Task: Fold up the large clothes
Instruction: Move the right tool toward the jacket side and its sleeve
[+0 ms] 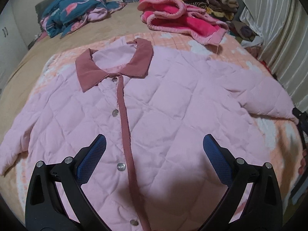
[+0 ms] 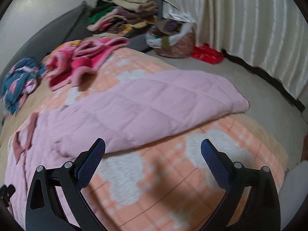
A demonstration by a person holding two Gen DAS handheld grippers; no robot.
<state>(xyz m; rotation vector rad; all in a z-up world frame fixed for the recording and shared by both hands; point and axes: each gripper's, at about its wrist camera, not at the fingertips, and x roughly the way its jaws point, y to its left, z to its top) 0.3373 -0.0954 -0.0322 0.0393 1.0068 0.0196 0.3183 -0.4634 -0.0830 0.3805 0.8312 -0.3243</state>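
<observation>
Your left gripper (image 1: 154,144) has its jaws wide apart with nothing between them, poised above the buttoned front of the pink quilted jacket (image 1: 173,105), just right of the dusty-rose placket (image 1: 125,127). Your right gripper (image 2: 153,148) is equally wide and empty, over the peach checked blanket (image 2: 173,173) just near of the jacket's right sleeve (image 2: 173,100).

The jacket lies flat, front up, collar (image 1: 113,65) at the far end and both sleeves spread. That right sleeve reaches the bed's edge (the view is blurred), so a shallow pinch could let its padded cuff slip toward the floor. Grab too deep and you may catch the blanket along with it, dragging everything askew. The pink fleece heap (image 1: 179,21) sits near the far shoulder and could snag a wide fold.
</observation>
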